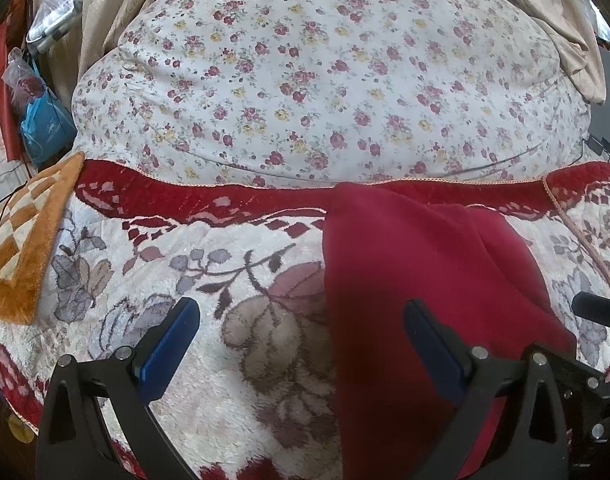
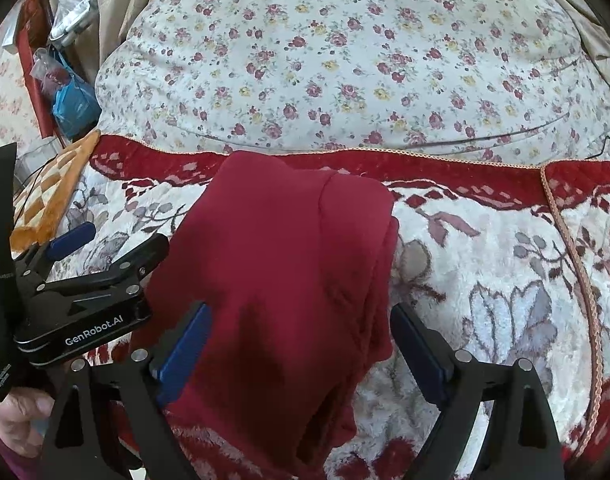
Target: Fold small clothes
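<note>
**Red garment on the plush blanket, both grippers spread wide**

A dark red garment (image 2: 281, 264) lies folded lengthwise on a plush floral blanket (image 1: 209, 364), its far end reaching the blanket's red far border (image 1: 209, 200) and its near end running out of view at the blanket's near edge. In the right wrist view a doubled layer shows along the garment's right side, with a stitched seam curving near its far end.

The left gripper (image 1: 301, 344) has its jaws wide apart and grips nothing — its left blue pad (image 1: 167, 354) sits over bare blanket, its right pad (image 1: 433, 354) over the garment's left part. The right gripper (image 2: 301, 350) is likewise spread wide and empty; the garment's near part lies between its fingers, the left pad (image 2: 181, 354) over red cloth, the right pad (image 2: 419, 354) just beside the garment's right edge.

Beyond the far border lies a rose-print quilt (image 1: 325, 80). An orange checkered mat (image 1: 23, 240) rests at the blanket's far left corner, and a blue bag (image 1: 45, 128) hangs past it.
</note>
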